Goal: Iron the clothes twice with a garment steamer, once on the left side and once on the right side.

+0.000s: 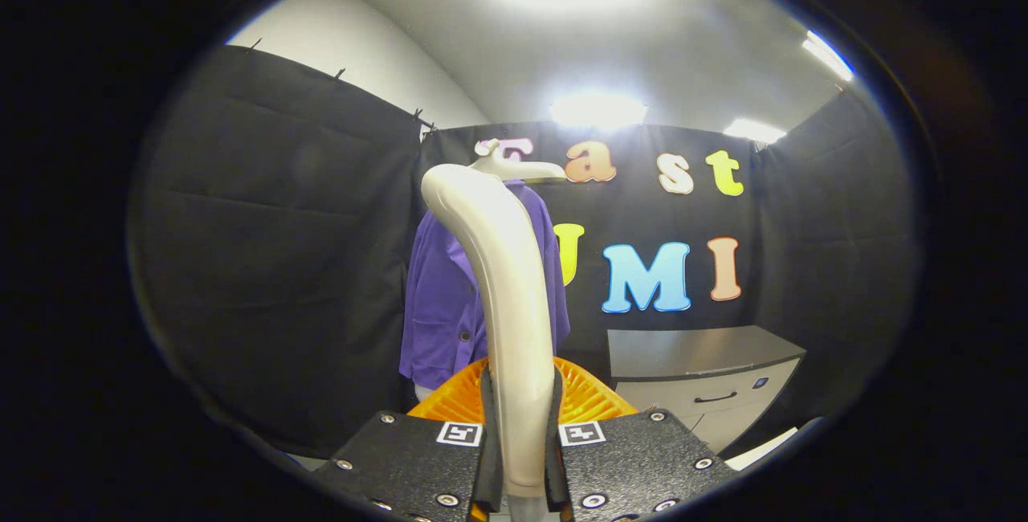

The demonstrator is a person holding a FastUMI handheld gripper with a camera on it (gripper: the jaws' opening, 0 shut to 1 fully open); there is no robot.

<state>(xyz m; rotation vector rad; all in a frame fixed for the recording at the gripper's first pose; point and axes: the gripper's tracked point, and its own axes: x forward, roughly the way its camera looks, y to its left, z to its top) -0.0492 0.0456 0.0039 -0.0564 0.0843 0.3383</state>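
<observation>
The tongs (520, 458) are clamping both fingers on the cream curved plastic garment steamer handle (502, 297), which is rising upright (orange ribbed basket (590, 400) just behind), with the purple buttoned shirt (446, 305) hanging beyond it on the booth wall.

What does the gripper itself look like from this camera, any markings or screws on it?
The gripper has two flat, black, rough-textured plates side by side, angled at their outer corners. Silver screws dot each plate. Each plate carries a small square black-and-white tag near its inner front corner. Two thin upright fingers rise from the narrow gap between the plates. No cables can be seen.
</observation>
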